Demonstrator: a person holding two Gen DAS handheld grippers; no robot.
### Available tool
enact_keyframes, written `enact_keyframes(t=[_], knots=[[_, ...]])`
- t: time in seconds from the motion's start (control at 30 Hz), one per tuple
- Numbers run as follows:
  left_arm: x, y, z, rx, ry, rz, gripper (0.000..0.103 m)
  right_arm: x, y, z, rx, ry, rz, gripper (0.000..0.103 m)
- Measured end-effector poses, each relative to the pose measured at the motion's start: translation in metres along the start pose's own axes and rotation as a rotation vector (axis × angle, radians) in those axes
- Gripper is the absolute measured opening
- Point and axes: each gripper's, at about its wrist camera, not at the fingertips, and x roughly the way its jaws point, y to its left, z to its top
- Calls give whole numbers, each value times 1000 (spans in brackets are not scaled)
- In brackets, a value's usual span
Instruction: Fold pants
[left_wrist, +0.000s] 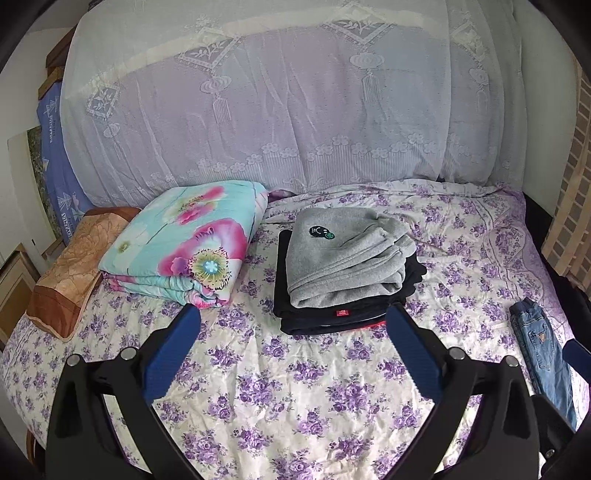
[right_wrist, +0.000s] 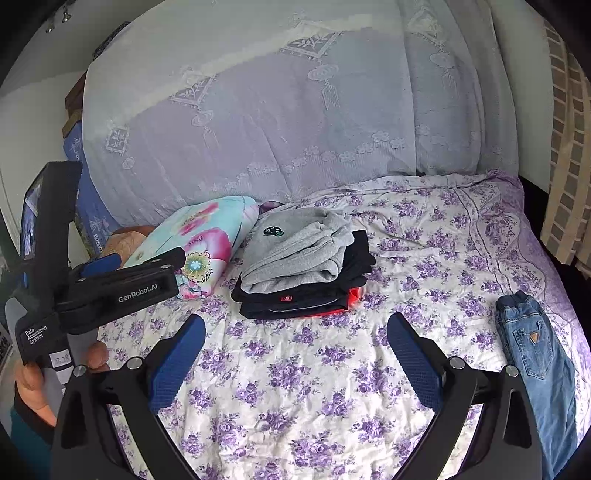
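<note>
While the jeans (right_wrist: 537, 358) lie stretched out along the right edge of the bed, waistband toward the far end and legs running back toward me, neither of my grippers touches them. My right gripper (right_wrist: 295, 328) hovers over the flowered sheet (right_wrist: 295, 387) with its blue fingers (right_wrist: 413, 362) spread wide and nothing between them; the jeans sit just beside its right finger. My left gripper (left_wrist: 291, 325) is likewise released, fingers apart over bare sheet, and from its camera the jeans (left_wrist: 543, 350) appear at the far right, well apart from it. In the right view I see my left hand (right_wrist: 33, 384) wrapped around the left gripper's black handle at the left edge.

Ahead of both grippers, near the middle of the bed, stands a stack of folded clothes (left_wrist: 347, 280): a grey piece on top, dark pieces beneath, a strip of red at the bottom. Left of it lies a folded floral quilt (left_wrist: 184, 243), then a brown pillow (left_wrist: 70, 273). A white lace cover (left_wrist: 280, 103) drapes the bulk behind.
</note>
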Motion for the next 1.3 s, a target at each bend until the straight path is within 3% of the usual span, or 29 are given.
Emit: enact_keyframes(t=[0.57,0.93,1.17,1.3], knots=[[19,3,-1,-8,31,-1,98,21,15,3,-21,27,26,99],[16,-3,0,13,5,-14,98,25,11,4,-2,33,37,99],[19,-5,3,14,15,-6,98,21,7,8,-3,-12,-24,99],[18,-2,4,-5,9,-15,98,20,5,9,4,-15,-17,99]])
